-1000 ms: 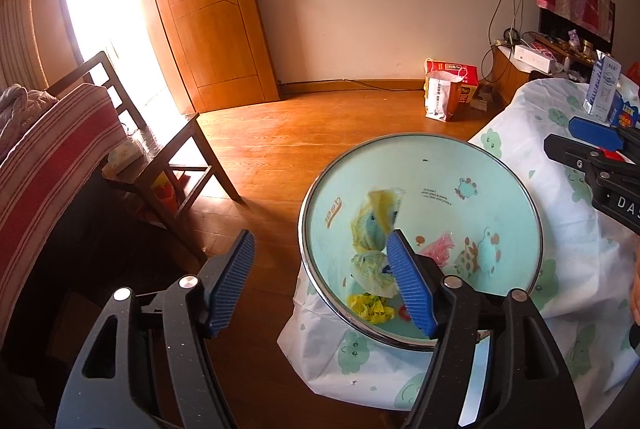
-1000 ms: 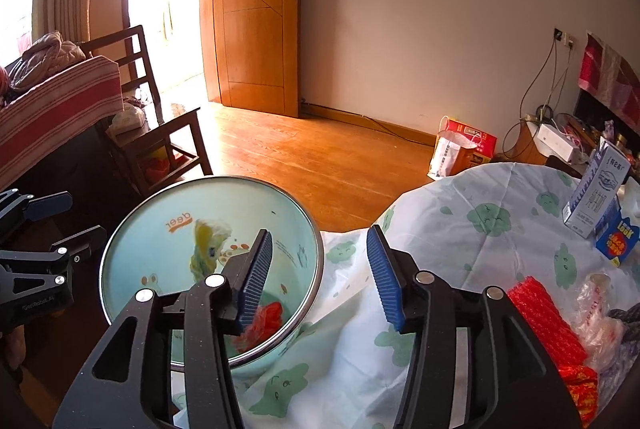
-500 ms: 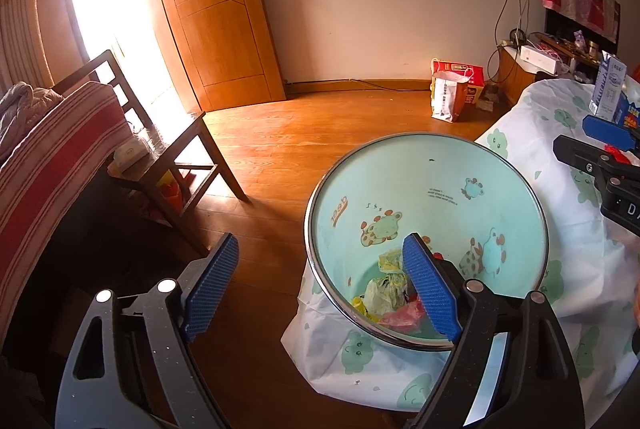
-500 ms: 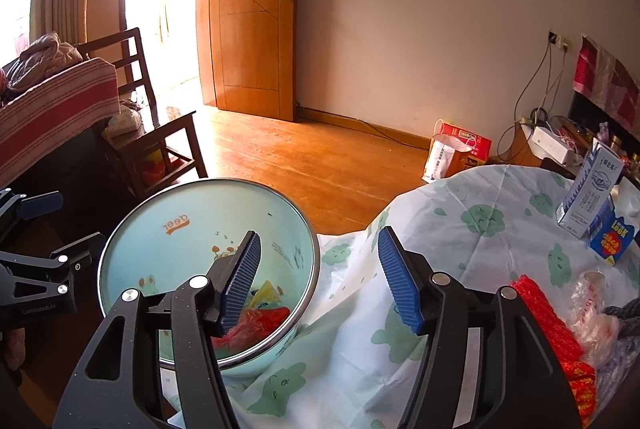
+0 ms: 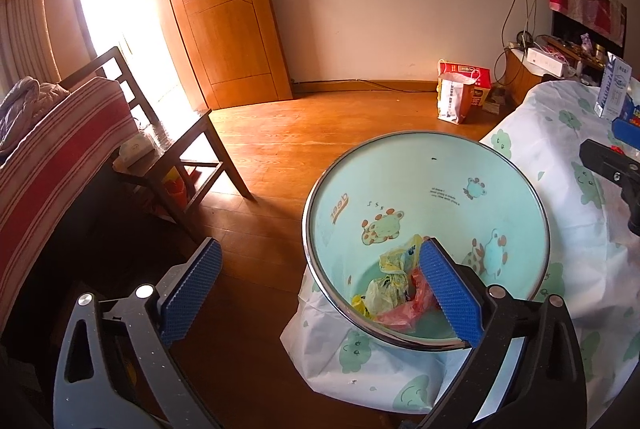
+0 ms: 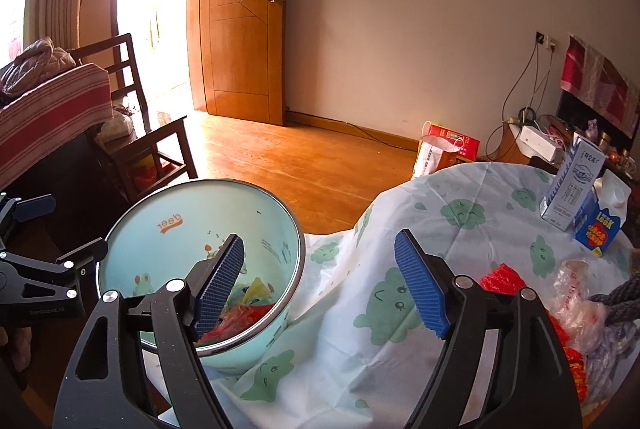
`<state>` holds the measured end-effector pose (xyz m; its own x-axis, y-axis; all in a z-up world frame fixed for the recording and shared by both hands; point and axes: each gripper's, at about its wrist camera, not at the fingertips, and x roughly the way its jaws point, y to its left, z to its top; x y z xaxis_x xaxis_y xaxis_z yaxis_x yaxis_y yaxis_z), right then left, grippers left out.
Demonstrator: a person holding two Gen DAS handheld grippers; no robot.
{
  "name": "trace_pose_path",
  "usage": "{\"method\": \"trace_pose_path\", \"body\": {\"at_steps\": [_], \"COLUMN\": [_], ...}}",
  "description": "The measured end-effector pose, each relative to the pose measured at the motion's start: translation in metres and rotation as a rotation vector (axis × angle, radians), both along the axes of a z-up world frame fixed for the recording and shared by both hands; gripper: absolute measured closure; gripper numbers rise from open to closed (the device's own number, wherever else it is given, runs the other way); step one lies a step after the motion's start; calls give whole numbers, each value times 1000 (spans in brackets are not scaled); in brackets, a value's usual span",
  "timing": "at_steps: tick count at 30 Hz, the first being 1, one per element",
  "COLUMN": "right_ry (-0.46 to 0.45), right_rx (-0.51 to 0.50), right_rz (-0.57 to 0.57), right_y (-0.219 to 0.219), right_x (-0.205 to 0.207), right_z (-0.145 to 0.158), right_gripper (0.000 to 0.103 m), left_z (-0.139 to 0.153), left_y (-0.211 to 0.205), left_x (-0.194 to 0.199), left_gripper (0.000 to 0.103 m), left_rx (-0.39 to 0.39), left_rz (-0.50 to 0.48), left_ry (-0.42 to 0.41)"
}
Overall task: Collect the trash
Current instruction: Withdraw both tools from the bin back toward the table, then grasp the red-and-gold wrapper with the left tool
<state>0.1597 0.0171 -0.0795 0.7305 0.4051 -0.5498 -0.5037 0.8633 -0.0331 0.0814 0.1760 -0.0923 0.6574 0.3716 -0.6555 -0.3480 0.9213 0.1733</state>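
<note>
A pale green bin [image 5: 432, 185] with cartoon frogs stands beside the cloth-covered table; it also shows in the right wrist view [image 6: 160, 253]. Crumpled yellow and red wrappers [image 5: 396, 293] lie at its bottom, also visible in the right wrist view [image 6: 248, 305]. My left gripper [image 5: 320, 289] is open and empty, its right finger over the bin's near rim. My right gripper [image 6: 320, 281] is open and empty, spanning the bin's edge and the tablecloth. More trash lies on the table at the right: a red mesh wrapper [image 6: 502, 279] and a clear plastic bag [image 6: 576, 293].
A white tablecloth with green faces [image 6: 400, 269] covers the table. A milk carton [image 6: 572, 189] and a blue box [image 6: 598, 229] stand at its far side. A wooden chair [image 5: 176, 149] and a striped sofa [image 5: 52, 157] are to the left; a paper bag [image 5: 456, 97] stands by the wall.
The wrappers that were falling past the bin wall have settled at its bottom. Both grippers have opened wider and shifted slightly; the bin has not moved.
</note>
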Motion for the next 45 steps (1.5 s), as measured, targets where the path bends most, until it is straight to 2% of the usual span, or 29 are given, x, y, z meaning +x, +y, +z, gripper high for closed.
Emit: {"method": "trace_pose_path", "body": {"at_steps": [6,9,12,15,24,28,34,40,42,43,44,45], "right_ry": [-41,-53,-54,-44,18,31,62,77,82,83,81,80], "right_rx": [-27,-30,-30,-32,-54,-57,-30,18,43,53,62,70], "right_rz": [-45,-89,-155,-241,-514,-585,-648,-665,-668,-667,-667,-665], "right_y": [-38,-70,-111,-157,-287,-329,-369,-384,-386,-387,-388,-387], "right_x": [-22,-34,-44,-54,-70,-75,-85,-90,-91,-91,-91,-92], "right_z": [15,19,20,16,-8,-20,-40,-49,-51,-51,-51,-51], "right_gripper": [18,17,17,17,17,17,17,17,17,17,17,17], "left_z": [-4,-7,-13,-18,-20,-16,-12,-13,-16,-17,-18,-19], "left_y": [-32,-58,-87,-118,-190,-226,-277,-323,-333,-337,-339,-341], "left_x": [4,6,11,17,37,41,49,53,55,56,59,62], "left_gripper": [6,6,6,6,6,6,6,6,8,17,35,43], "left_rx": [17,24,-3,15,-4,5,23,39,41,38,26,6], "left_rz": [-66,-127,-205,-263,-361,-433,-528,-632,-666,-679,-693,-707], "left_ry": [8,18,39,54,63,52,35,41,48,54,65,80]}}
